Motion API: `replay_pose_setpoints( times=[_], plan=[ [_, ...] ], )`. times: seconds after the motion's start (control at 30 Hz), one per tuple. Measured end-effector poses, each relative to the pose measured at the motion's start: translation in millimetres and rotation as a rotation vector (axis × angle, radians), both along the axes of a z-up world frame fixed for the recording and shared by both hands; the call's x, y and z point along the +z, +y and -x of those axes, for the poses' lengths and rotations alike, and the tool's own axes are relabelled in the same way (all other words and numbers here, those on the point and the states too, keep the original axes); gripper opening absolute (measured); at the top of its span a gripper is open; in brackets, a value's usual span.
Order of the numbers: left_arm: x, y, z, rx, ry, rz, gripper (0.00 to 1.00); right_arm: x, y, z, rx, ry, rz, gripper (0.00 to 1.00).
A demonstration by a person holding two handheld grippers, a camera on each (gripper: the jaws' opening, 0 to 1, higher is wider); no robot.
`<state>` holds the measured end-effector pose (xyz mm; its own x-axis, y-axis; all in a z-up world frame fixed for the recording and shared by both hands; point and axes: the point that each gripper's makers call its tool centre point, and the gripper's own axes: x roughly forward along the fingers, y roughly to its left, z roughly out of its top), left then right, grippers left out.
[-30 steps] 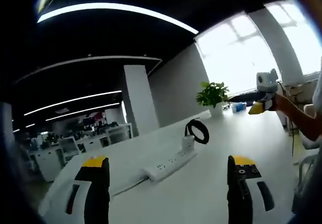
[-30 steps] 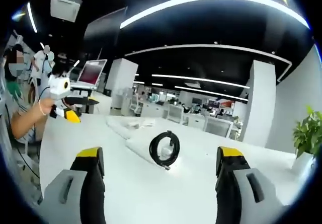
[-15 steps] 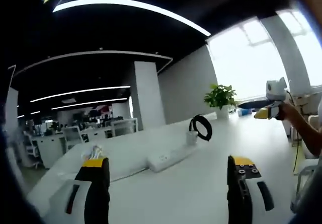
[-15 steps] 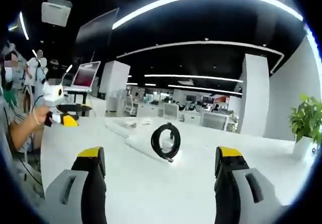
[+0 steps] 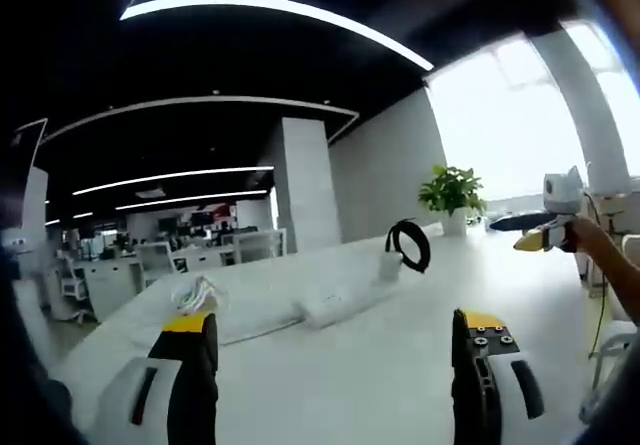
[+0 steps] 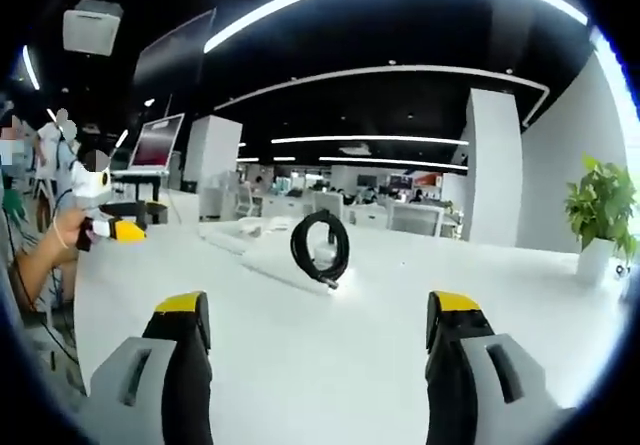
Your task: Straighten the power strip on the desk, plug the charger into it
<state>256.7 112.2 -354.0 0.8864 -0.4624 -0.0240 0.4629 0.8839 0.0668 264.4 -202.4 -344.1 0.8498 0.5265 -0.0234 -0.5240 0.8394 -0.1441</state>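
A white power strip (image 5: 338,304) lies slantwise on the white desk (image 5: 400,375), its cord running off to the left. At its far end stands a white charger (image 5: 391,266) with a black coiled cable (image 5: 409,245). My left gripper (image 5: 336,321) hovers open above the desk, short of the strip, with nothing between its jaws. The right gripper (image 5: 553,231) shows at the far right in a person's hand. In the right gripper view the cable coil (image 6: 320,248) stands ahead at the strip's (image 6: 276,264) end, and my right gripper (image 6: 318,301) is open and holds nothing. The left gripper (image 6: 107,228) is held at the left.
A potted plant (image 5: 452,191) (image 6: 599,211) stands at the desk's far end by the bright windows. A small crumpled clear wrapper (image 5: 195,291) lies left of the strip. A screen (image 6: 156,144) and a person stand at the left. Office desks fill the background.
Both cameras have sunk closer to desk level, so the strip and charger look flatter and further up. The things on the desk have not moved. Both grippers stay open.
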Motion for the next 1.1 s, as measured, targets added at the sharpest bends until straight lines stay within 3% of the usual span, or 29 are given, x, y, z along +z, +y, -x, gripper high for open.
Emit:
replay_pose_setpoints(
  times=[0.27,0.73,1.1],
  plan=[
    [-7.7,6,3.5,0.034,0.013,-0.029,0.99,-9.4,-5,5,-0.026,0.014,0.014,0.88],
    [-17.2,7,11.3,0.061,0.027,0.011,0.99,-14.6,-13,12,-0.066,0.029,-0.026,0.87],
    [-23.9,11,13.8,0.078,0.046,0.016,0.99,-24.3,-14,14,-0.068,0.061,-0.013,0.85]
  ],
)
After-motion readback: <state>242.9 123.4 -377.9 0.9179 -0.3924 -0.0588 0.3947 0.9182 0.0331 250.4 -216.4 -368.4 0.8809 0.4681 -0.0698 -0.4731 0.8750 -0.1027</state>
